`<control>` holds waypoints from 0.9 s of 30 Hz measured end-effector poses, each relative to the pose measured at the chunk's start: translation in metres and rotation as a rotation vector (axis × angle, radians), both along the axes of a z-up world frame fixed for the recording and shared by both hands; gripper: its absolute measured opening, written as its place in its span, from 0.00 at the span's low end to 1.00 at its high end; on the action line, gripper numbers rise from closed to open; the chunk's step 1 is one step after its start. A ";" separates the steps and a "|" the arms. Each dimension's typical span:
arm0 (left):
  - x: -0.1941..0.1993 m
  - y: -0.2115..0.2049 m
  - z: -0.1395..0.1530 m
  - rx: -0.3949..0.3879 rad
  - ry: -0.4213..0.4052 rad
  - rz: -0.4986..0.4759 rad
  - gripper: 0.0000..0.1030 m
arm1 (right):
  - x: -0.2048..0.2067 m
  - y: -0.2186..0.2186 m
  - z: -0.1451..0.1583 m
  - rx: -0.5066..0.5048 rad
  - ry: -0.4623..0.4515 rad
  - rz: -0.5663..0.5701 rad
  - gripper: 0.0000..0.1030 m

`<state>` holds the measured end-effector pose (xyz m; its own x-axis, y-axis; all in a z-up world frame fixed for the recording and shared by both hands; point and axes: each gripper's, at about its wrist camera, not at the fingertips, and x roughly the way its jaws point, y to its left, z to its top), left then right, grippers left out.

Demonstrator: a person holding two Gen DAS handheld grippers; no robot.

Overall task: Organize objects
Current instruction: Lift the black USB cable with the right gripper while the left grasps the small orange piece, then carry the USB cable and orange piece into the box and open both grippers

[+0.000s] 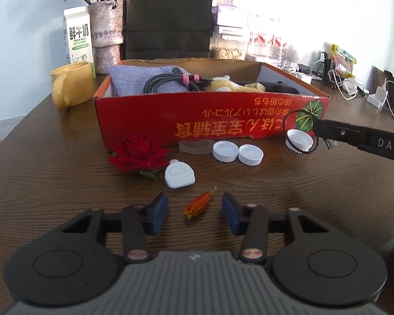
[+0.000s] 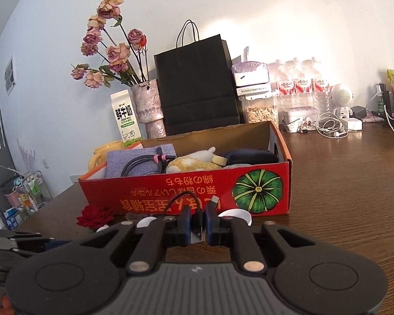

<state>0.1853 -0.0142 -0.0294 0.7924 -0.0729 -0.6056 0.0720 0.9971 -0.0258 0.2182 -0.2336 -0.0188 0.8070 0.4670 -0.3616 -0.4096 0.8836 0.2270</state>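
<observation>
My left gripper (image 1: 195,210) hovers low over the wooden table (image 1: 65,183), open, its blue pads either side of a small dried orange flower bud (image 1: 197,206) without touching it. My right gripper (image 2: 197,221) is shut on a thin black cable (image 2: 197,220), whose loop and metal plug (image 2: 214,200) rise in front of the red cardboard box (image 2: 186,191). In the left wrist view that right gripper (image 1: 319,130) reaches in from the right with the cable loop (image 1: 289,120) beside the red box (image 1: 212,120). The box holds a purple cloth (image 1: 134,78), a coiled cable and a plush toy (image 1: 223,84).
In front of the box lie a red rose (image 1: 139,155), a white plastic tag (image 1: 180,176), three white bottle caps (image 1: 224,151) and a clear ring (image 1: 195,146). A yellow mug (image 1: 71,86), milk carton (image 1: 78,36), vase and black bag stand behind.
</observation>
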 end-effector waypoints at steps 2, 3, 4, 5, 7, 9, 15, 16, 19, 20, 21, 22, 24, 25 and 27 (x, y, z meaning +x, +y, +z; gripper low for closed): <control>-0.001 -0.001 0.000 0.009 -0.010 -0.007 0.13 | 0.000 0.000 0.000 0.000 0.000 0.000 0.10; -0.002 0.000 0.000 0.001 -0.011 -0.012 0.13 | 0.000 0.000 0.000 -0.001 0.000 0.001 0.10; -0.003 0.000 0.000 -0.003 -0.014 -0.014 0.13 | 0.000 0.001 -0.001 -0.003 0.001 0.002 0.10; -0.003 0.000 0.000 -0.003 -0.019 -0.016 0.13 | 0.000 0.001 -0.001 -0.006 0.001 0.003 0.10; -0.005 0.000 0.001 -0.006 -0.026 -0.016 0.13 | -0.001 0.002 -0.001 -0.010 0.000 0.005 0.10; -0.006 0.001 0.002 -0.008 -0.032 -0.017 0.12 | -0.002 0.003 -0.001 -0.012 -0.001 0.006 0.10; -0.009 0.001 0.008 -0.019 -0.054 -0.016 0.12 | -0.004 0.004 -0.001 -0.015 -0.009 0.007 0.10; -0.009 0.001 0.010 -0.021 -0.060 -0.015 0.12 | -0.004 0.003 0.000 -0.013 -0.012 0.007 0.10; -0.009 0.001 0.017 -0.030 -0.083 -0.013 0.12 | -0.006 0.004 0.004 -0.013 -0.028 0.001 0.10; -0.009 0.001 0.020 -0.033 -0.094 -0.014 0.12 | -0.006 0.005 0.005 -0.013 -0.034 0.001 0.10; -0.008 0.000 0.023 -0.037 -0.104 -0.015 0.12 | -0.006 0.006 0.008 -0.013 -0.041 0.002 0.10; -0.007 0.000 0.026 -0.041 -0.115 -0.016 0.12 | -0.006 0.006 0.010 -0.011 -0.047 0.002 0.10; -0.006 0.000 0.033 -0.048 -0.137 -0.012 0.12 | -0.005 0.008 0.015 -0.007 -0.059 0.004 0.10; -0.004 0.000 0.036 -0.051 -0.147 -0.013 0.12 | -0.004 0.009 0.019 -0.005 -0.066 0.005 0.10; -0.002 -0.001 0.042 -0.054 -0.165 -0.014 0.12 | -0.003 0.012 0.024 -0.004 -0.080 0.008 0.10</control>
<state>0.1832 -0.0157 0.0129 0.8797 -0.1134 -0.4619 0.0936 0.9934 -0.0658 0.2155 -0.2211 0.0049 0.8297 0.4719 -0.2980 -0.4330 0.8812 0.1899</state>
